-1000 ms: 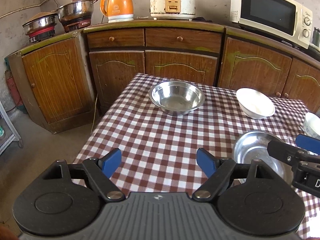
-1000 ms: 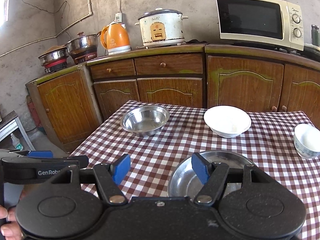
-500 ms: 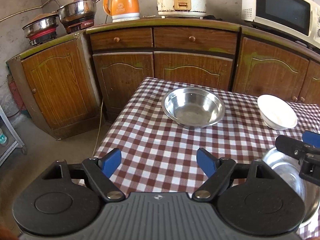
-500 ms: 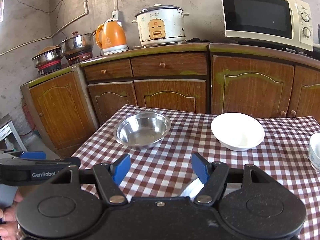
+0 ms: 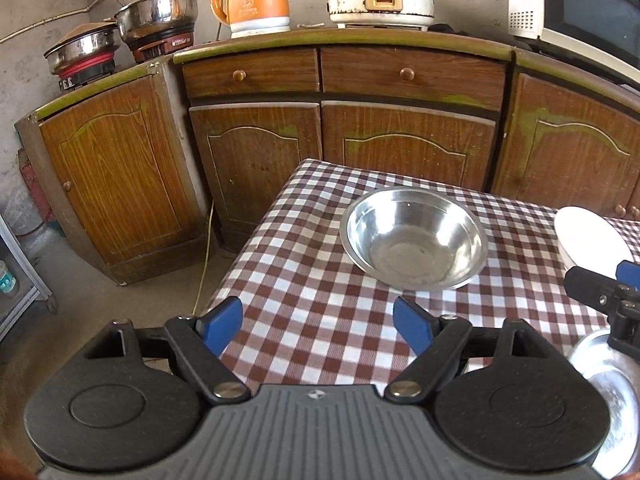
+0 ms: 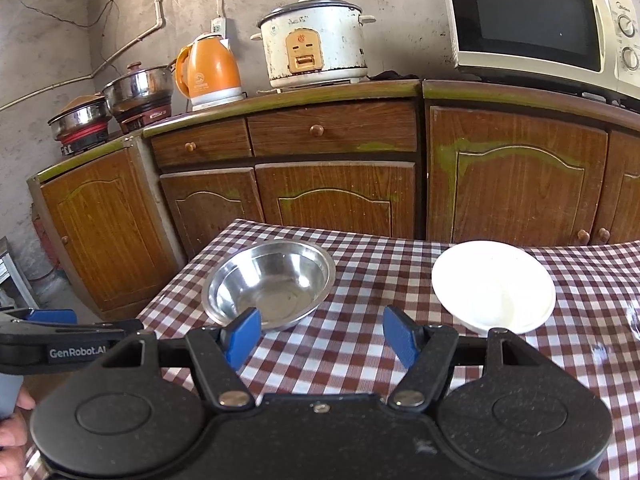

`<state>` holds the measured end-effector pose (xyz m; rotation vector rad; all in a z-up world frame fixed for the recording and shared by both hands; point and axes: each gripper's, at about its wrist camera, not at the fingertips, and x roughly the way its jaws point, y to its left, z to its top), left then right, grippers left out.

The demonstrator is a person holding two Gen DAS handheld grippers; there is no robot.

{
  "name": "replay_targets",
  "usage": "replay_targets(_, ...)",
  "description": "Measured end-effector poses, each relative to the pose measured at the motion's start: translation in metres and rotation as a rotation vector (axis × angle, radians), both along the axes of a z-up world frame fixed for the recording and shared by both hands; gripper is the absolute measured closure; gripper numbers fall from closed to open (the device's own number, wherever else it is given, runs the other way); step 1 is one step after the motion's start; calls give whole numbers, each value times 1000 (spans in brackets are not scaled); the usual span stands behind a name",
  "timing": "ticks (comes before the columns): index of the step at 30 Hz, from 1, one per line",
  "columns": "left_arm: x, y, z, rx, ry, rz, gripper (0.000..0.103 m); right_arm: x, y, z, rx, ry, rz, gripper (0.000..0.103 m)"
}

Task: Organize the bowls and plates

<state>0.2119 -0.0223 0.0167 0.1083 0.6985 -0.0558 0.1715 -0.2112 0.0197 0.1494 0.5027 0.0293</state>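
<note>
Your left gripper (image 5: 318, 324) hangs spread wide over bare checked cloth, nothing between its blue pads. It tilts down toward the table (image 5: 304, 280), close to the table's left edge; past that edge the cloth drops to open floor before the wooden cabinets (image 5: 256, 168). Ahead and a little right of it sits the steel bowl (image 5: 414, 238), upright, apart from the pads, with clear cloth all round it. The white bowl (image 5: 588, 240) shows at the right border, well apart from the steel one. A second steel dish (image 5: 608, 392) lies low on the right, partly hidden behind the gripper body.

Your right gripper (image 6: 322, 338) is spread too, holding nothing, aimed at the gap between steel bowl (image 6: 270, 284) and white bowl (image 6: 494, 284). Its left pad overlaps the steel bowl's near rim in view; whether it touches, you cannot tell. The far table edge lies just beyond both bowls, near the cabinets. Fingers (image 6: 12, 436) show at the lower left.
</note>
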Motion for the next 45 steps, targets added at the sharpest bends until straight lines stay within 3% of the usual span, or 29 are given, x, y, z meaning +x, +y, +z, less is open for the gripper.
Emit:
replay_targets(13,59,-5,-20,12,33,41,18,62,-3,-8,-46,-3,22,23)
replay_targets(31,124,-13,-49,-23,46,31,19,143,-13,-52,-5,100,24,23)
replay_targets(36,141,-16,-59,-22,45,28,21,164,-12,-68,-1,153,30,23)
replay_targets(42,163,-15,-73,-42,70,24,24,180,-17,-81,18,155,14,23)
replay_targets(45,167,-15,-75,-65,58,15,31,191,-18,-88,34,174,18,23)
